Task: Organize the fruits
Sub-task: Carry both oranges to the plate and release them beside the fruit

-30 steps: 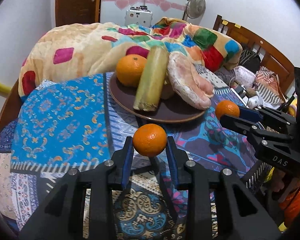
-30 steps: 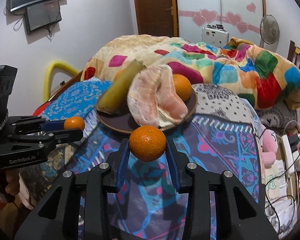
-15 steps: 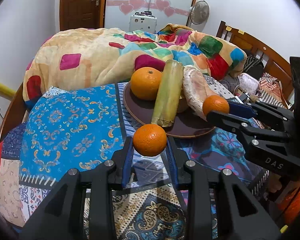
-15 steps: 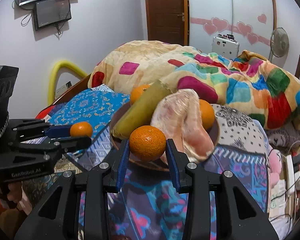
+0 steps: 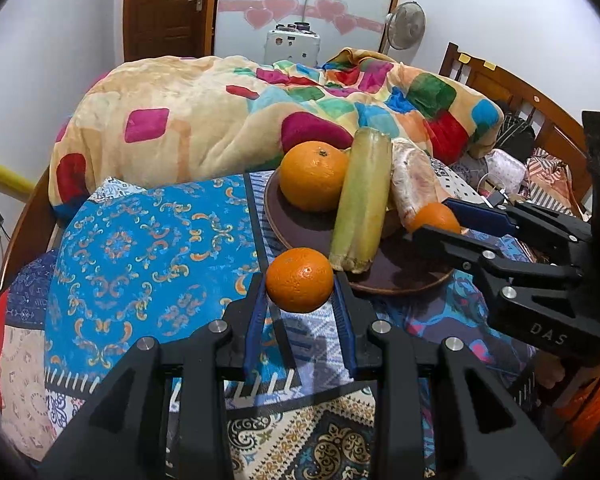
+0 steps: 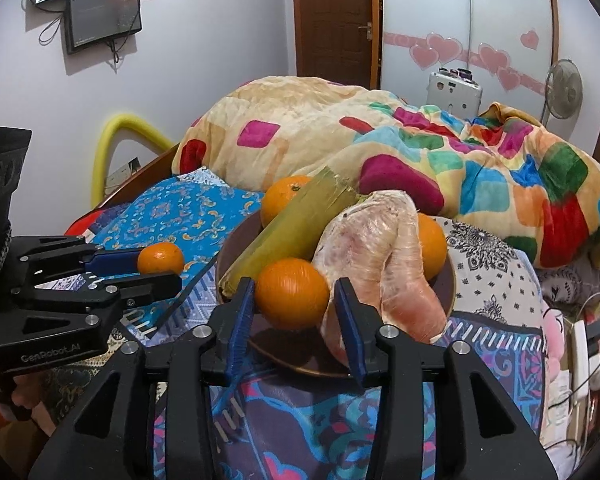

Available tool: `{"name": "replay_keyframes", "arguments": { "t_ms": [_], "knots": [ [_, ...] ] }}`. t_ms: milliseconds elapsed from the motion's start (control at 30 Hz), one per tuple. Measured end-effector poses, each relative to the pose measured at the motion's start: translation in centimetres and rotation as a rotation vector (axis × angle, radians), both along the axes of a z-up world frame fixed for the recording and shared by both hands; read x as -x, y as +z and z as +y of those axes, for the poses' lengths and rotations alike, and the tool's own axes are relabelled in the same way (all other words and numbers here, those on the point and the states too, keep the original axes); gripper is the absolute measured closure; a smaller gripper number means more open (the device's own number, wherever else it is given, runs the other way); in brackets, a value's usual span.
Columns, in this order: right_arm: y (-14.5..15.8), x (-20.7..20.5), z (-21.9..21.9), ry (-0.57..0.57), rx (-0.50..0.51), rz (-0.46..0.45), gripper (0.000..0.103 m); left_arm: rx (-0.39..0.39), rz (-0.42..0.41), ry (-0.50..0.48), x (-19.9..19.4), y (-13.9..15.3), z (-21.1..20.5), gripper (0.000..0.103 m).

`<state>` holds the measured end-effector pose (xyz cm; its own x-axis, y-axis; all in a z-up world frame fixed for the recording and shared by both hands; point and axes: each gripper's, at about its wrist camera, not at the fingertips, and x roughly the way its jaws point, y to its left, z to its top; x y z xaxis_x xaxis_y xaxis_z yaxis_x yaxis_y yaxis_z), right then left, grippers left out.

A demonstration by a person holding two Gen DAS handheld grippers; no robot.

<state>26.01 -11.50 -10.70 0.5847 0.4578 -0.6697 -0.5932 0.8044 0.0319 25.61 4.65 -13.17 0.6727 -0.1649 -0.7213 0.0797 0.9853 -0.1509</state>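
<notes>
Both oranges (image 6: 292, 293) (image 5: 300, 285) now nearer plate (image 5: 300, 226).

- The far orange (image 6: 432, 246) on the brown plate (image 6: 446, 292) shows only as a sliver behind the peeled pomelo (image 6: 374, 264).
- The plate's near rim is hidden behind the right gripper (image 6: 296, 300).
- Small items on the bed (image 5: 508, 184) near the headboard are too small to identify.
- The person shows only as an orange sleeve (image 5: 592, 408), cut off by the frame's edge.

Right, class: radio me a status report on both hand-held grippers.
Left hand-held gripper shut on orange, short of plate. Right hand-held gripper opening, orange between jaws over plate.
</notes>
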Motion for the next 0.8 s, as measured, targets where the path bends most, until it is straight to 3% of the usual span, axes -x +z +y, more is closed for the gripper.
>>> {"name": "replay_keyframes", "arguments": {
  "t_ms": [267, 600, 800],
  "knots": [
    [1.0, -0.3, -0.6, -0.012, -0.021, -0.035, 0.063, -0.039, -0.006, -0.001, -2.0, 0.7, -0.4, 0.071],
    [1.0, -0.4, -2.8, -0.035, -0.032, -0.043, 0.063, -0.031, 0.044, -0.005, -5.6, -0.1, -0.8, 0.071],
    [0.5, -0.5, -3.6, -0.045, -0.026, -0.029, 0.063, -0.065, 0.062, -0.005, -6.3, -0.4, -1.5, 0.069]
  ]
}}
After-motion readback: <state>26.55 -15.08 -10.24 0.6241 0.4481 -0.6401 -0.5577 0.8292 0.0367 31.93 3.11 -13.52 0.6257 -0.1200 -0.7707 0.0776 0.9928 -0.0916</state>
